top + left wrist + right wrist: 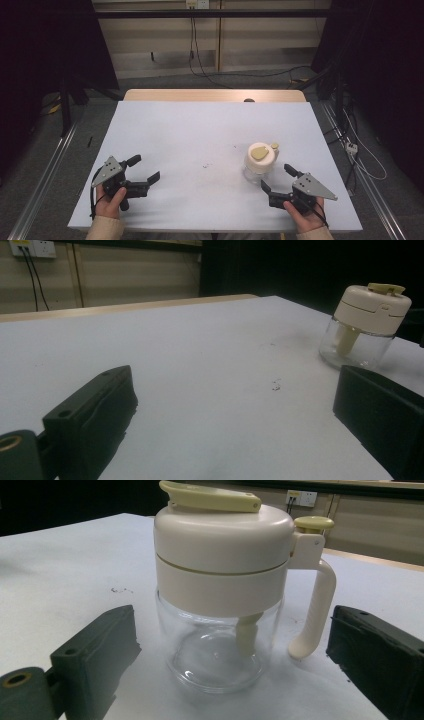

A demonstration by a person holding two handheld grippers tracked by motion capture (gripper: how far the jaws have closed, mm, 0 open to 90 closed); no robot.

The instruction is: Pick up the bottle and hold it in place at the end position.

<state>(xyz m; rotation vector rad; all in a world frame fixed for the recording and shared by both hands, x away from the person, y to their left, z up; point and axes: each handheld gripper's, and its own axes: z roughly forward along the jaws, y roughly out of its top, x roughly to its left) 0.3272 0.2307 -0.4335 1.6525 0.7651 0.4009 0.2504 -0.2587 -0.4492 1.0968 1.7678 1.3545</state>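
Note:
A clear glass jar with a cream lid and handle (260, 161) stands upright on the white table (200, 130), right of centre. My right gripper (278, 179) sits just in front of it, open, jaws wide to either side of the jar (220, 595) without touching it. At the table's near left corner my left gripper (145, 168) is open and holds nothing. It points across the table at the jar (364, 325), which stands far off.
A few dark specks (206, 164) lie on the table near its middle. A wooden board edge (215, 95) shows behind the white top. Cables (360, 155) run over the floor to the right, and metal rails (45, 175) flank the table.

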